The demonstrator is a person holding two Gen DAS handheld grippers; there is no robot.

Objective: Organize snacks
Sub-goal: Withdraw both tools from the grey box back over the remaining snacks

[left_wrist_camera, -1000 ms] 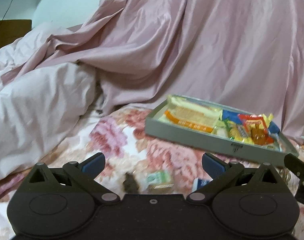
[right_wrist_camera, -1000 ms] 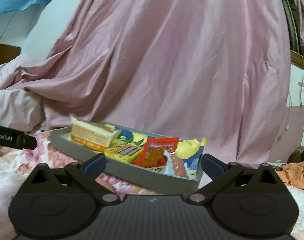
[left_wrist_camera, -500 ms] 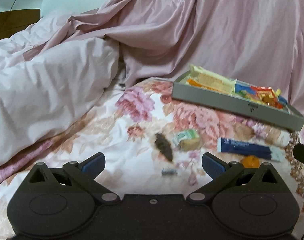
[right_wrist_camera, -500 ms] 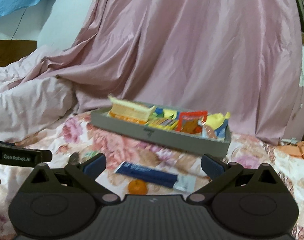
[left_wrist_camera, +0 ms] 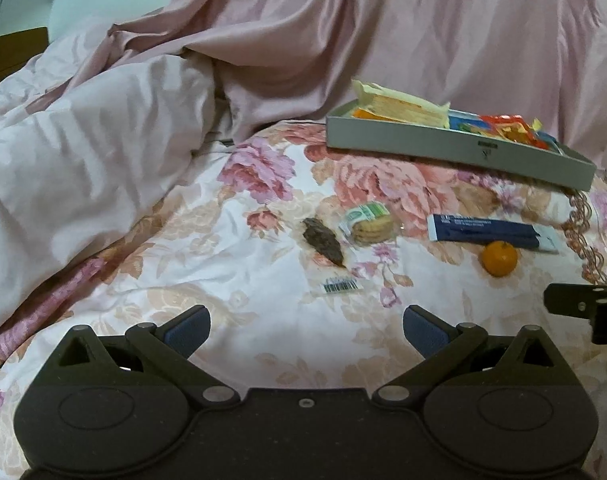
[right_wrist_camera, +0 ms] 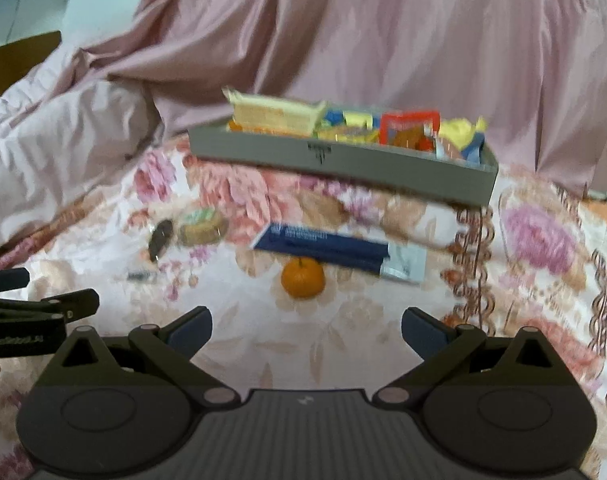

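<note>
Both grippers spread wide and empty: left gripper [left_wrist_camera: 305,326], right gripper [right_wrist_camera: 306,328]. Mandarin [right_wrist_camera: 302,277] sits centre frame, touching the dark blue packet [right_wrist_camera: 339,252]; grey snack tray [right_wrist_camera: 343,158] beyond, upper centre.

A bedroom in a home is shown. A floral bedspread [left_wrist_camera: 263,288] is spread ahead of the jaws, with a rumpled pink duvet [left_wrist_camera: 83,152] heaped to their left.

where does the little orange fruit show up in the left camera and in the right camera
Left wrist: orange fruit lies at right of centre on the floral bedspread, just below the dark blue packet.
Right wrist: orange fruit lies near centre, just below that packet.
Shared landmark: the grey snack tray behind both.
</note>
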